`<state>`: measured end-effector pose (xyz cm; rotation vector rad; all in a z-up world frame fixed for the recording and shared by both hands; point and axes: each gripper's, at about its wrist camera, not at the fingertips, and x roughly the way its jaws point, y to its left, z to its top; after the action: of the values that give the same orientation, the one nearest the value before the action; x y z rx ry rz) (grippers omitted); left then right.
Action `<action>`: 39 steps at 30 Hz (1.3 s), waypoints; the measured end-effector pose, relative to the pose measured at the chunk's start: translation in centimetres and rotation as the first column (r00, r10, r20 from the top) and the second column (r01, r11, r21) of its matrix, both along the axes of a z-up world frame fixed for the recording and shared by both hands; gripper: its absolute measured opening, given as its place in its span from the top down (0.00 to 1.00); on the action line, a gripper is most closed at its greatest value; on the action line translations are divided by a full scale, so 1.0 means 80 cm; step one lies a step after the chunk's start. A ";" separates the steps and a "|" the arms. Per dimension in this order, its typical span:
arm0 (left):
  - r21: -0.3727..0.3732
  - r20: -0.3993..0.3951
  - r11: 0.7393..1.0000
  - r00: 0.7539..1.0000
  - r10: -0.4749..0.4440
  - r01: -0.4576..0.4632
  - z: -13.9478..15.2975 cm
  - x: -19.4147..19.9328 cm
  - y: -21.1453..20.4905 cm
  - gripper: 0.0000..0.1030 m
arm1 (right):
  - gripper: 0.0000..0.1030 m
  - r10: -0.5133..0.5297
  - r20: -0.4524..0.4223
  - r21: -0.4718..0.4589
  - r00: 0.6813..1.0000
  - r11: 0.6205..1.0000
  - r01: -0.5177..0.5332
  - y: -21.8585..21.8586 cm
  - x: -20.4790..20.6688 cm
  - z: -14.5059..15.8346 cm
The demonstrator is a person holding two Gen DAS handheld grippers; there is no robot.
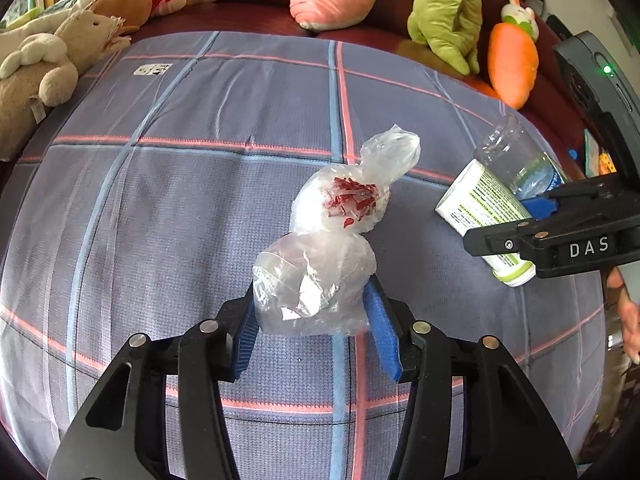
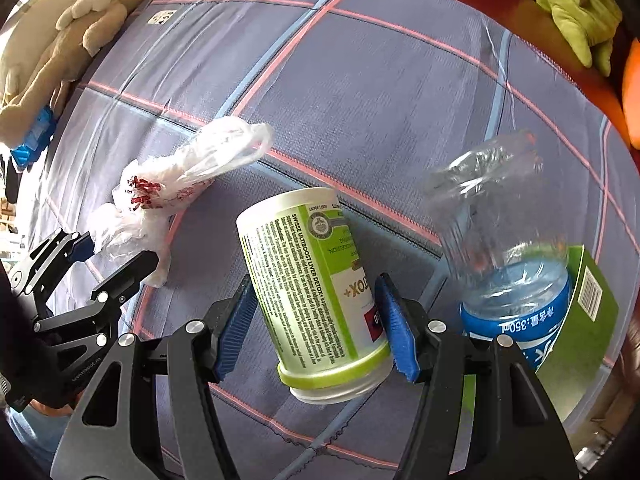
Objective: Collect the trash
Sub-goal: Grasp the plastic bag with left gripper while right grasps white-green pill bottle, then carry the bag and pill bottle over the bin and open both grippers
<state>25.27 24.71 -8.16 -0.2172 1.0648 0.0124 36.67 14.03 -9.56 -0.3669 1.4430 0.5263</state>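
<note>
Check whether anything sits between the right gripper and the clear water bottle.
Yes. The right gripper is already closed around the green-and-white supplement jar. The water bottle lies just right of its right finger, against a green box.

A bed (image 1: 168,184) in a blue-grey checked sheet is carrying a knotted clear plastic bag (image 1: 332,240) near its middle. A clear water bottle (image 2: 508,264) and green carton (image 2: 592,300) are lying right of the bag.
</note>
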 end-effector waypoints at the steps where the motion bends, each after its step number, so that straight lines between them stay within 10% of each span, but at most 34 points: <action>1: 0.002 0.000 1.000 1.000 0.000 0.000 0.000 0.000 -0.001 0.49 | 0.43 -0.004 -0.001 0.001 1.000 1.000 0.004 -0.002 0.000 0.000; 13: -0.013 -0.001 1.000 1.000 0.003 -0.003 0.003 0.012 -0.003 0.39 | 0.44 -0.068 -0.010 0.048 0.998 0.996 0.069 -0.028 -0.013 0.004; 18: -0.004 0.002 1.000 1.000 0.022 -0.022 0.002 0.013 -0.002 0.71 | 0.52 -0.086 0.046 0.042 0.995 0.996 0.084 -0.039 -0.025 0.011; 39: 0.009 0.122 0.982 0.974 -0.188 0.189 0.083 -0.100 -0.174 0.73 | 0.52 -0.317 0.079 0.233 0.945 0.928 0.292 -0.232 -0.160 0.095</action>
<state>17.28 10.81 -1.49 -0.1170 0.9592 -0.1717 23.91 -4.54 -1.92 0.0057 1.2850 0.3974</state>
